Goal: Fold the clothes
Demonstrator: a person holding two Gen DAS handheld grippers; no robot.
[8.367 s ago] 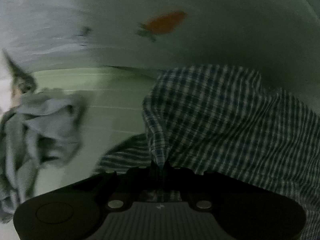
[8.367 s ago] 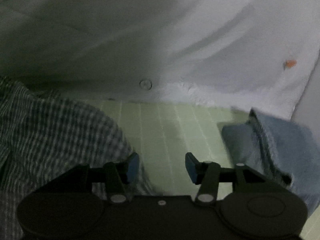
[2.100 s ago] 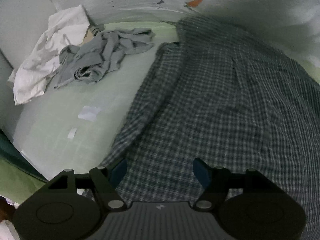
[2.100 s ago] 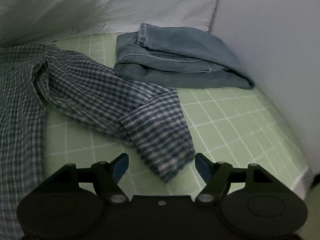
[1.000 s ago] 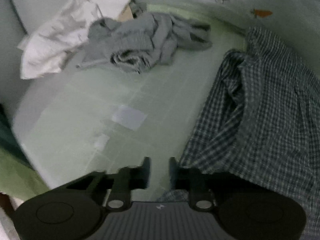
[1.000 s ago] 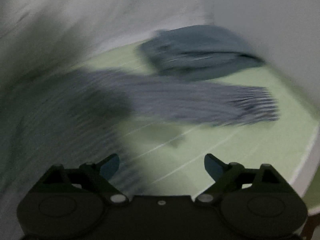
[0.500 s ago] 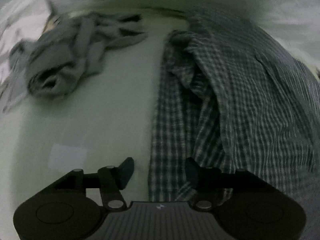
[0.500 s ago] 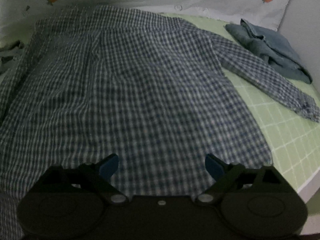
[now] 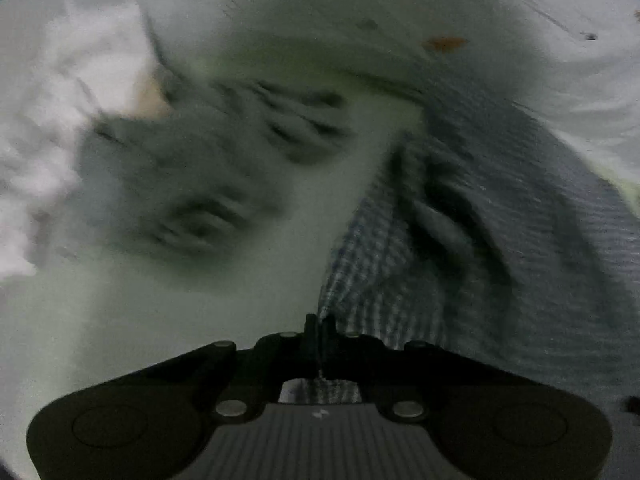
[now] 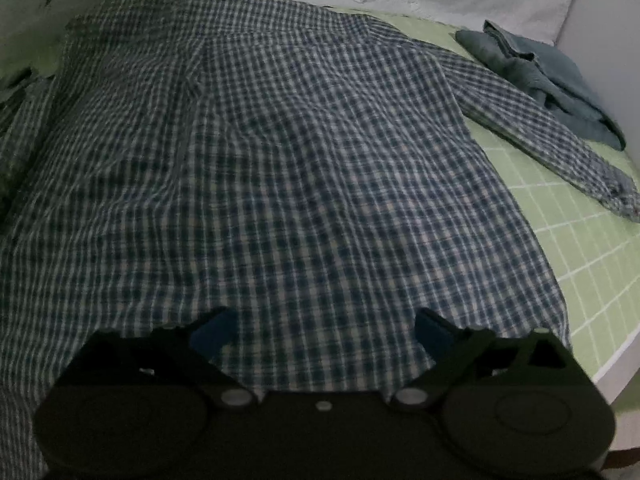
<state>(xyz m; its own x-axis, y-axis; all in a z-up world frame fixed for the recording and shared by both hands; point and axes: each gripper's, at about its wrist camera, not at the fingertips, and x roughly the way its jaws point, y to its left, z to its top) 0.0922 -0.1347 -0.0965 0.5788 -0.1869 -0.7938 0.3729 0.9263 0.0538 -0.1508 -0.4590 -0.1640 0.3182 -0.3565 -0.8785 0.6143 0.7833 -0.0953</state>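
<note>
Green checked bedsheet [image 10: 576, 240], plaid shirt [image 10: 280, 152] spread flat across it.
Left gripper [image 9: 319, 330] is clamped on the shirt's left edge; right gripper [image 10: 320, 330] hovers with fingers apart above the hem, the collar at the far end.

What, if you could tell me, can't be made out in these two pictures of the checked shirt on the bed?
- Left wrist view: motion blur smears the grey clothes; no garment can be told apart.
- Left wrist view: the left gripper hides how much of the checked shirt it pinches.
- Right wrist view: the right gripper covers the shirt's near hem.
- Right wrist view: the shirt's left sleeve is cut off.
</note>
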